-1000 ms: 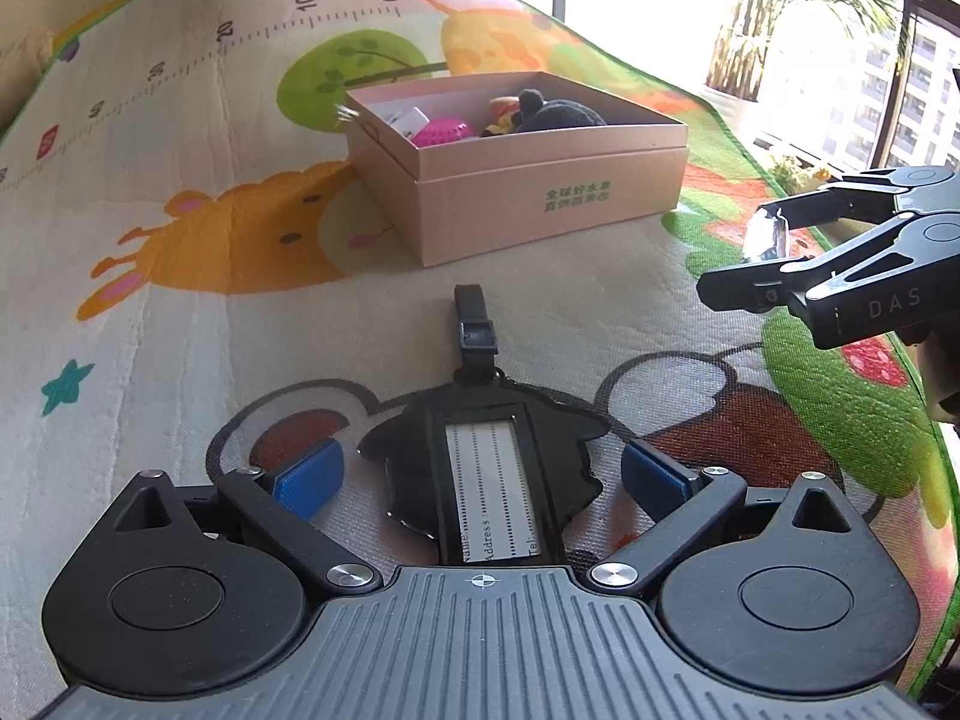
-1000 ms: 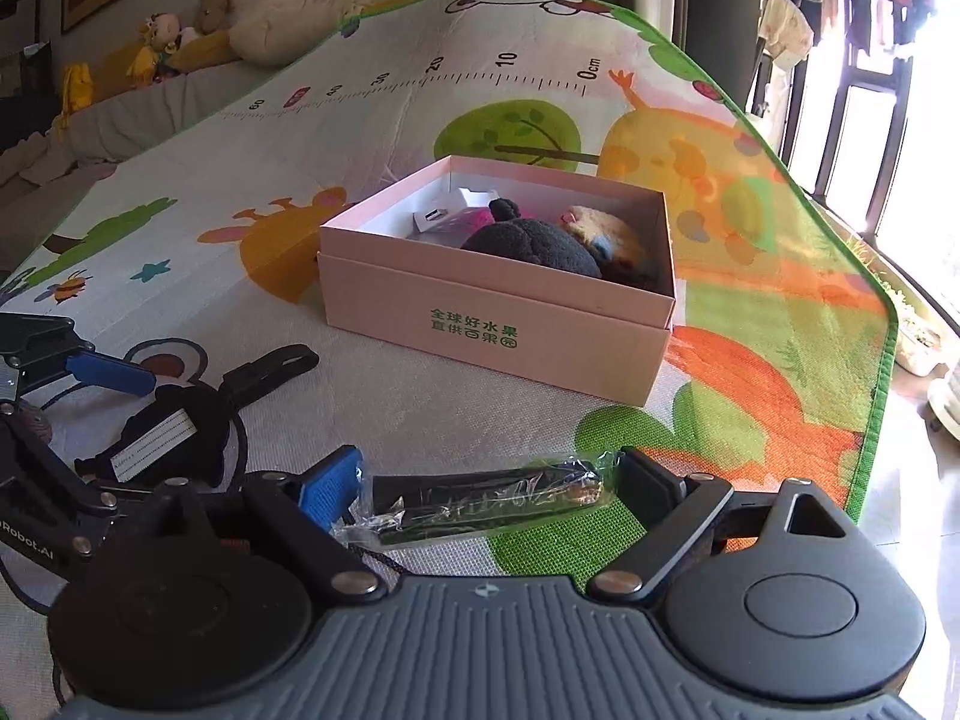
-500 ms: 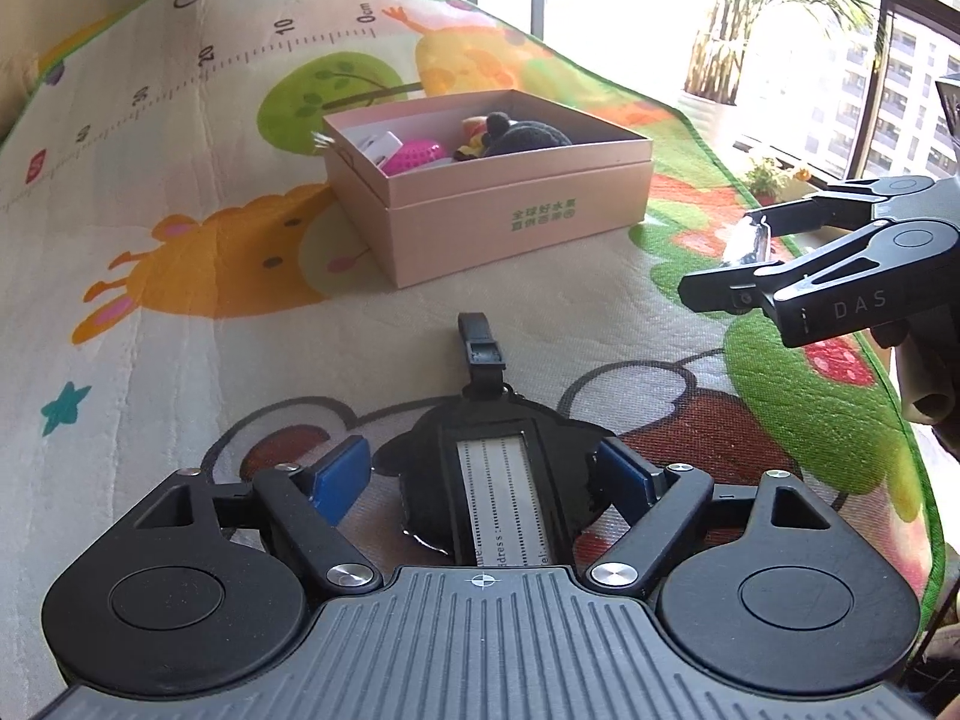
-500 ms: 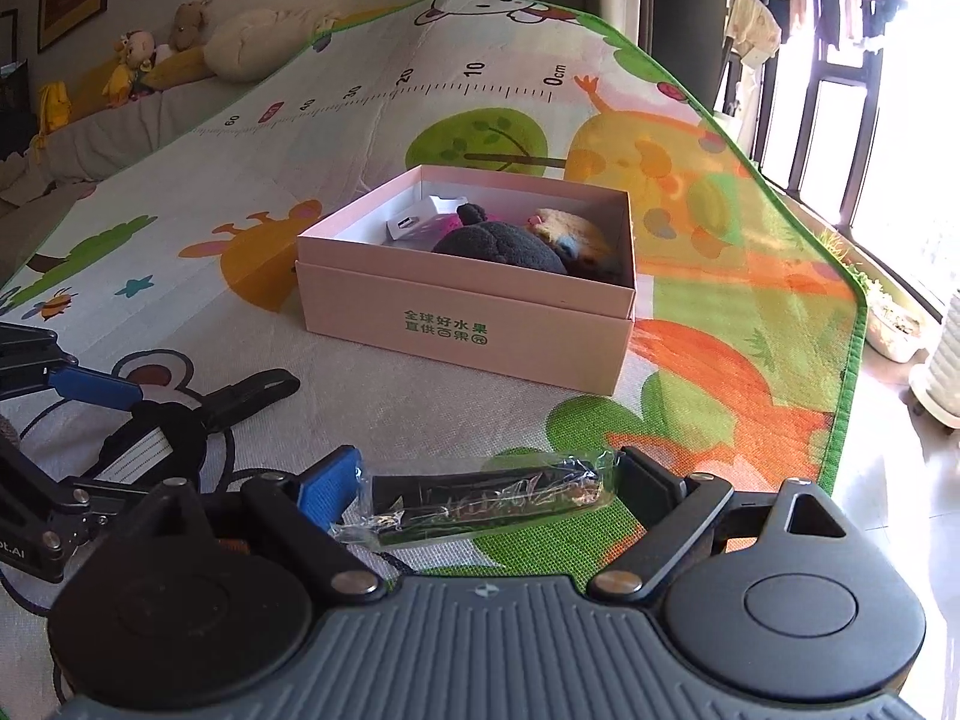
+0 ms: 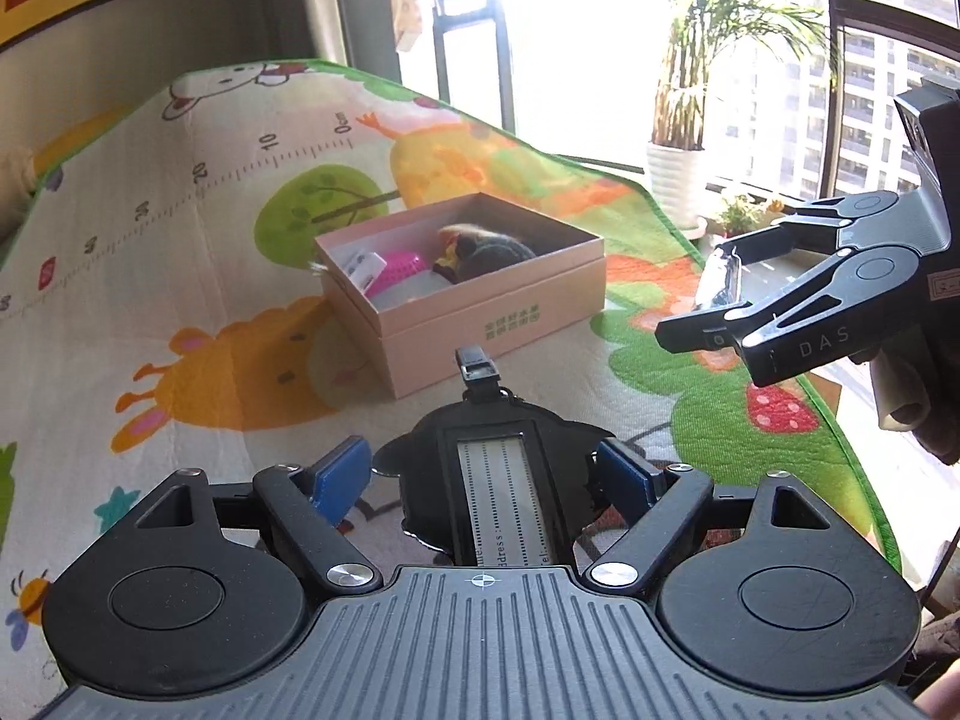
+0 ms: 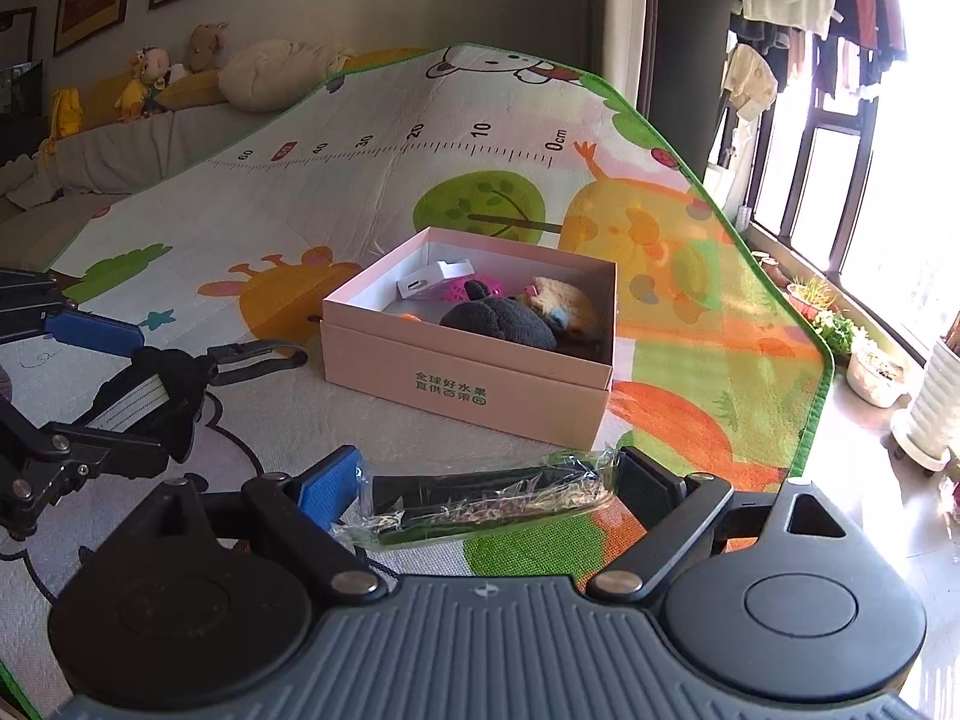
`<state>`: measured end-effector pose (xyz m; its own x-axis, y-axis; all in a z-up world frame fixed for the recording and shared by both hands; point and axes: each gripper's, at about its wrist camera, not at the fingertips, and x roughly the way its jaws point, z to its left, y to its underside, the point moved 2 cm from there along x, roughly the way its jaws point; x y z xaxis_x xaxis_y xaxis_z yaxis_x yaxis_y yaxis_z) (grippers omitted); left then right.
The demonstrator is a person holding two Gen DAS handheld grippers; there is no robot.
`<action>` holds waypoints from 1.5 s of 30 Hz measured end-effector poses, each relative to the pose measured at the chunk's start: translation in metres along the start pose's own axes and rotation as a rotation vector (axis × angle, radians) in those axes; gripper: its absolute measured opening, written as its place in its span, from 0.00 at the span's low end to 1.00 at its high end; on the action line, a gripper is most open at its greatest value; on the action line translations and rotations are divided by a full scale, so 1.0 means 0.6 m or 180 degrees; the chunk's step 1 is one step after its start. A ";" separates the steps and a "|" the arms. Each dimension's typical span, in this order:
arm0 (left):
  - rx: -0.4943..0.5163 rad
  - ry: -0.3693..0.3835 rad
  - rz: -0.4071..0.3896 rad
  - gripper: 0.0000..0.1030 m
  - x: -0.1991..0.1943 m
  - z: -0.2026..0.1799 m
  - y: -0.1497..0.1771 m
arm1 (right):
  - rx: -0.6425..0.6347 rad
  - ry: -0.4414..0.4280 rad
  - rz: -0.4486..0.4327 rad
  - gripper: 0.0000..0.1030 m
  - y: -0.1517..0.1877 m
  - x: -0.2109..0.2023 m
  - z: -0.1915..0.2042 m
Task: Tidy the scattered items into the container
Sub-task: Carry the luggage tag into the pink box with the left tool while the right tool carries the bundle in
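Note:
A pink cardboard box (image 5: 492,324) stands open on the play mat and holds a dark plush toy (image 6: 501,324), a pink ball and a white item. My left gripper (image 5: 489,477) is shut on a black luggage tag (image 5: 501,492) with a strap and holds it above the mat, short of the box. The tag also shows in the right wrist view (image 6: 150,396). My right gripper (image 6: 486,489) is shut on a black bar in clear crinkled wrap (image 6: 480,501), held above the mat in front of the box (image 6: 474,384).
The colourful play mat (image 6: 360,192) covers the surface; its green edge runs along the right. Plush toys and a pillow (image 6: 270,75) lie at the far left. Potted plants (image 5: 684,180) and a window are on the right.
Both grippers have risen with their items; the left one lifted the tag off the mat. The box now looks smaller and lower in both views.

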<state>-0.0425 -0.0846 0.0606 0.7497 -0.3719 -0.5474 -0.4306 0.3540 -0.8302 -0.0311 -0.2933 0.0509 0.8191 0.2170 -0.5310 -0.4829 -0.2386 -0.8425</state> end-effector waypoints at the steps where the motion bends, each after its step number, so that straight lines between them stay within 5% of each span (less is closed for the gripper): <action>1: 0.0019 -0.0012 -0.0058 0.84 0.000 0.003 -0.011 | 0.0003 0.0012 -0.0023 0.88 -0.004 -0.006 -0.002; 8: 0.0044 0.0029 -0.0387 0.84 0.027 0.024 -0.077 | 0.0162 0.0013 0.0028 0.88 -0.035 -0.001 -0.024; 18: -0.0208 0.0151 -0.0654 0.84 0.152 0.073 -0.179 | 0.0706 -0.0020 -0.0201 0.88 -0.144 0.041 -0.121; 23: -0.0303 0.0331 -0.0506 0.89 0.244 0.085 -0.199 | 0.1071 -0.0152 -0.0216 0.88 -0.210 0.117 -0.163; 29: -0.0433 0.0298 -0.0371 0.94 0.236 0.124 -0.157 | 0.1222 -0.0247 -0.0024 0.99 -0.263 0.239 -0.165; 38: -0.0429 0.0198 0.0039 0.96 0.231 0.137 -0.089 | 0.1289 -0.0033 0.0318 0.99 -0.220 0.297 -0.158; 45: -0.0540 0.0347 0.0141 0.96 0.232 0.128 -0.075 | 0.1751 -0.0011 0.0693 1.00 -0.152 0.314 -0.197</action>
<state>0.1198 -0.0867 0.0299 0.6733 -0.4530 -0.5843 -0.5474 0.2259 -0.8058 0.2040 -0.3424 0.0385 0.6826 0.2212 -0.6965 -0.7301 0.2476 -0.6369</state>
